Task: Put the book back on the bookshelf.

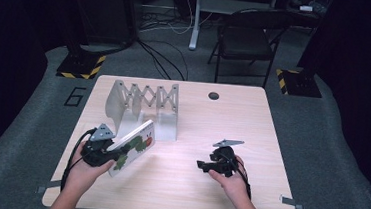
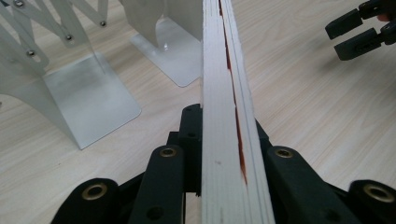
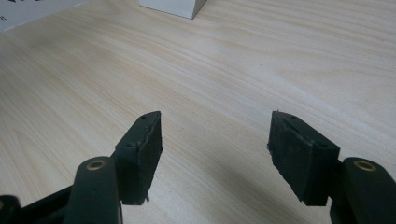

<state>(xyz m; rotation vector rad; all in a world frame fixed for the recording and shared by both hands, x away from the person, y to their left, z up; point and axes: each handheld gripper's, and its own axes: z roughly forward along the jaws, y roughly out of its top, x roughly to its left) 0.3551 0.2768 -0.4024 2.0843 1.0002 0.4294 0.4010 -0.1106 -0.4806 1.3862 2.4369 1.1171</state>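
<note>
My left gripper (image 1: 112,155) is shut on a thin white picture book (image 1: 133,147) with green and red prints on its cover. The book is held tilted above the table's left half, its far end close to the metal rack (image 1: 143,106). In the left gripper view the book's page edge (image 2: 219,56) runs straight up between the jaws of my left gripper (image 2: 225,133). My right gripper (image 1: 202,165) hovers low over the right half of the table (image 1: 191,195). In its own view the right gripper (image 3: 215,135) stands open, with bare wood between its pads.
The white expandable metal book rack (image 2: 88,98) stands at the table's back left, with upright dividers and flat feet. A small dark hole (image 1: 214,95) sits near the far edge. A folding chair (image 1: 249,39) and cables lie on the floor beyond the table.
</note>
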